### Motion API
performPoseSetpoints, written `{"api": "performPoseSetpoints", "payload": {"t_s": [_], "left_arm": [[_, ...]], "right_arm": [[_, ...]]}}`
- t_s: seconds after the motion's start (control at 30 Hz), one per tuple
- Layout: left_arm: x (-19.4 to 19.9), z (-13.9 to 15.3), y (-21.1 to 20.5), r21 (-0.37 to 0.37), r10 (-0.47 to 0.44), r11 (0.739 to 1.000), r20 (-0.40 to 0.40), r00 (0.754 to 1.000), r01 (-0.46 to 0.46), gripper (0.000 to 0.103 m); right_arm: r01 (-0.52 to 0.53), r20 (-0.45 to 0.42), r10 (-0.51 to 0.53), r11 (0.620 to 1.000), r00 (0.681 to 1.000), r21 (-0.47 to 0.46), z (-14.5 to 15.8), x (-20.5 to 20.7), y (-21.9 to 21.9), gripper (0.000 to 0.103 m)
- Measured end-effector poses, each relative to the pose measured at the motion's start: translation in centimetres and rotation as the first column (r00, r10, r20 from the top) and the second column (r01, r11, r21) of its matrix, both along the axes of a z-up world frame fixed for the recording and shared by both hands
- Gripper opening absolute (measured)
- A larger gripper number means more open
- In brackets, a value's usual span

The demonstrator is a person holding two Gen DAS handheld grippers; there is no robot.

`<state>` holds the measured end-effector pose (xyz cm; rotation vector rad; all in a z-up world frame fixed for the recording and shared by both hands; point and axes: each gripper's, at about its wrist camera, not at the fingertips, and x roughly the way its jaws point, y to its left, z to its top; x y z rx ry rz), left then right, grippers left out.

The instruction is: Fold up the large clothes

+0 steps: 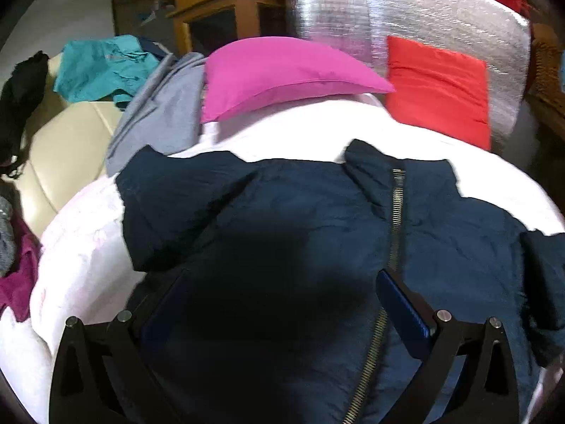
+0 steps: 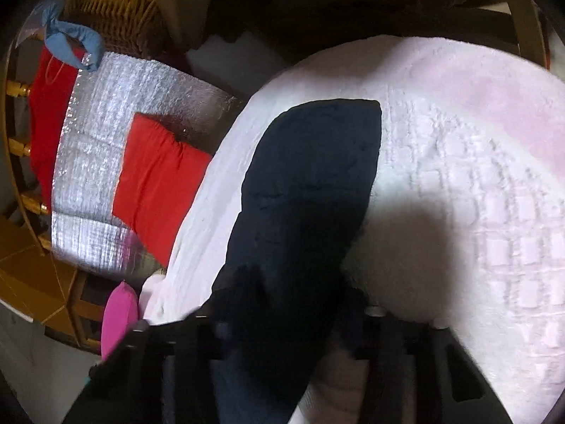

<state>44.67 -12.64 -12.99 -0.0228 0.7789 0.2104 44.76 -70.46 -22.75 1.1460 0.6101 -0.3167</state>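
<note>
Two grippers are working over a navy jacket (image 1: 282, 219) that is lying spread on a white blanket (image 1: 88, 247). In the left wrist view the left gripper (image 1: 279, 293) is hanging just above the jacket's front with its fingers standing wide apart; the blue pad of one finger (image 1: 406, 318) is sitting beside the metal zipper (image 1: 397, 212), and no cloth is being pinched. In the right wrist view the right gripper (image 2: 293, 304) is showing dark and blurred low in the picture, its fingers drawn close around a navy sleeve (image 2: 310, 183) of the jacket, which is stretching away across the blanket; the pads appear to be pinching the cloth, though blur is hiding the exact contact. Beyond the jacket a pink pillow (image 1: 282, 70) and a red pillow (image 1: 438, 88) are lying at the blanket's far edge, with silver foil sheeting (image 1: 423, 17) behind them. Grey clothing (image 1: 159, 113) and a teal garment (image 1: 102, 67) are resting to the left on a cream sofa (image 1: 63, 148)
</note>
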Motion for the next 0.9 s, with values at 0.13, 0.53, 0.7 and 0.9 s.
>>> {"api": "performPoseSetpoints", "payload": {"t_s": [0.13, 0.53, 0.7, 0.9], "left_arm": [[1.3, -0.9, 1.7, -0.001, 0.071, 0.997, -0.032, 0.997, -0.071, 0.103], [1.0, 0.6, 7.7, -0.113, 0.236, 0.964, -0.057, 0.97, -0.242, 0.103], [0.2, 1.3, 9.9, -0.145, 0.279, 0.948, -0.054, 0.959, -0.283, 0.103], [-0.3, 1.6, 12.8, -0.186, 0.316, 0.928, -0.062, 0.947, -0.322, 0.103]], "right_arm": [[-0.015, 0.038, 0.017, 0.999, 0.999, -0.051, 1.3, -0.3, 1.8, 0.02], [-0.257, 0.253, 0.287, 0.955, 0.924, -0.146, 11.5, -2.2, 17.0, 0.02], [-0.348, 0.281, 0.363, 0.932, 0.888, -0.105, 11.3, -2.4, 25.0, 0.02], [-0.442, 0.298, 0.407, 0.895, 0.863, 0.06, 6.8, -0.5, 31.4, 0.02]]}}
